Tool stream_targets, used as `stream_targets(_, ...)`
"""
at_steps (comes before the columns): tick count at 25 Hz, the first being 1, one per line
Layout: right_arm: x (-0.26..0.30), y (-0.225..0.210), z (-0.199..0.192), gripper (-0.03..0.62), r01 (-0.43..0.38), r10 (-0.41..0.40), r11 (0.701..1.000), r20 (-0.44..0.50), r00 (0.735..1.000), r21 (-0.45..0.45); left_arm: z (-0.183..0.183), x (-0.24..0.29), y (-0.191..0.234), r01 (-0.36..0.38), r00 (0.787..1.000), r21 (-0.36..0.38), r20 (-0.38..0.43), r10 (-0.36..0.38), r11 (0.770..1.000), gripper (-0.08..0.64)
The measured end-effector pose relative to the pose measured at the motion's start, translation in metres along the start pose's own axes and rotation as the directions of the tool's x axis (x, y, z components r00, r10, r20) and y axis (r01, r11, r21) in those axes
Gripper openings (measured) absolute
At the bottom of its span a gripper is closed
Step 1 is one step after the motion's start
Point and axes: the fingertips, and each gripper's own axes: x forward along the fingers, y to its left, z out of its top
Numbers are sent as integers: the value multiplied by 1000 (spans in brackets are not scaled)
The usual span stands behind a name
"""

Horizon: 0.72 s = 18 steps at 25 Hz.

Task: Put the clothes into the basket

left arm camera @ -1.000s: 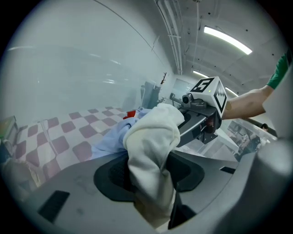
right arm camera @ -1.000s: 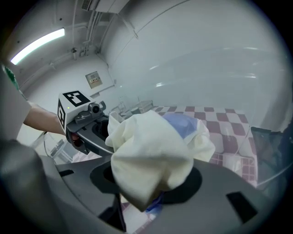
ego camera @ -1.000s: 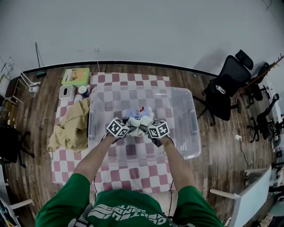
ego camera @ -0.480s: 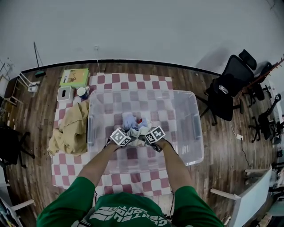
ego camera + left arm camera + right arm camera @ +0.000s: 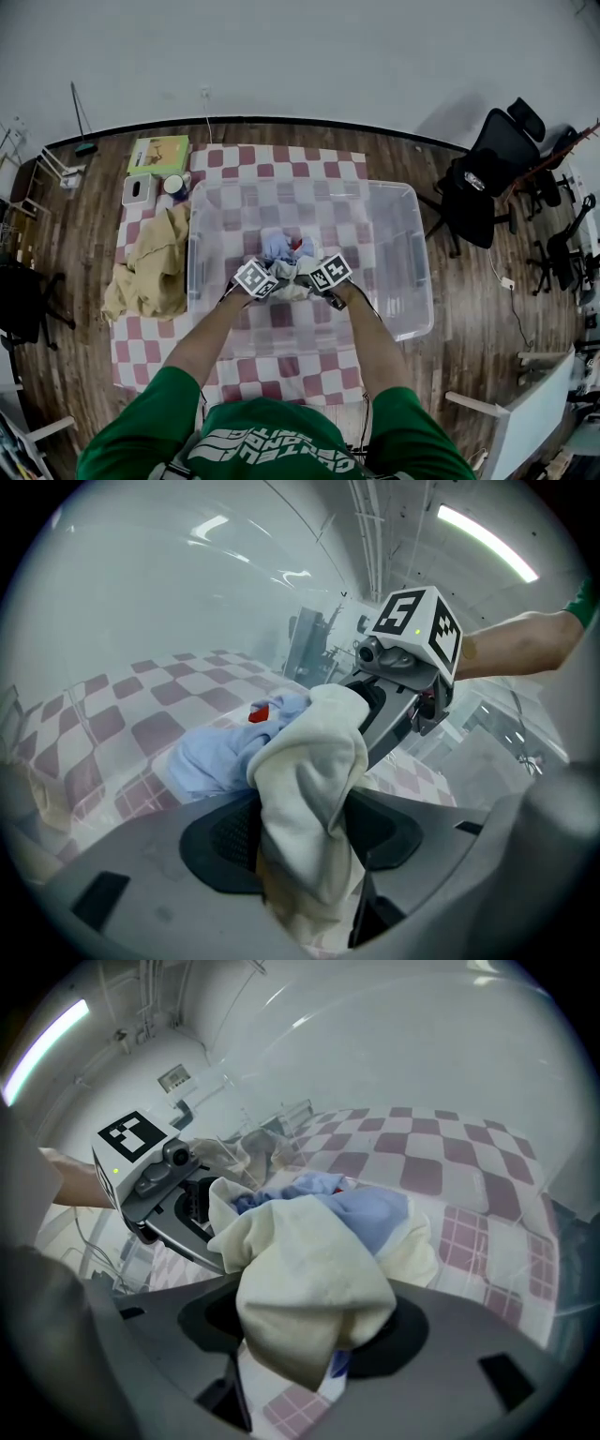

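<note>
Clothes: one cream‑and‑blue bundle, centre of the head view, inside the basket near its left half; cream fabric runs from gripper to gripper, the blue part with a red patch lies beyond it, low over the basket bottom

Basket: clear plastic, rectangular, middle of the frame, standing on the checked mat

Left gripper: left of the bundle, inside the basket; jaws opening, at medium width, pads against the cream fabric that fills the gap between them

Right gripper: right of the bundle, just beside the left one; jaws opening, a little wider, cream fabric bunched between the pads and touching both, the blue part beyond

Tan cloth: loose heap on the mat, left of the basket, outside it

Green book, white box, cup: upper left, at the mat's far corner

Office chairs: right edge, on the wood floor
</note>
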Motion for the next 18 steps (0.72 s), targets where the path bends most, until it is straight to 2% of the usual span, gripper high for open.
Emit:
stream_targets(5, -21, -7, 1, 305, 32, -32, 999, -2, 999, -13, 20, -24, 0, -19, 999, 15, 41, 19, 1000, 255)
stream_targets(9, -46, -13, 5, 316, 66, -67, 998, 61, 996, 11, 33, -42, 2, -50, 996, 34, 73, 48, 998, 258)
stream_targets(12, -65, -16, 10, 318, 104, -104, 995, 101, 989, 9, 46, -59, 1, -70, 991, 18, 114, 68, 997, 258)
stream_targets(18, -107, -23, 15, 322, 179, -180, 984, 176, 968, 21, 70, -82, -3, -116, 976, 38, 192, 107, 992, 258)
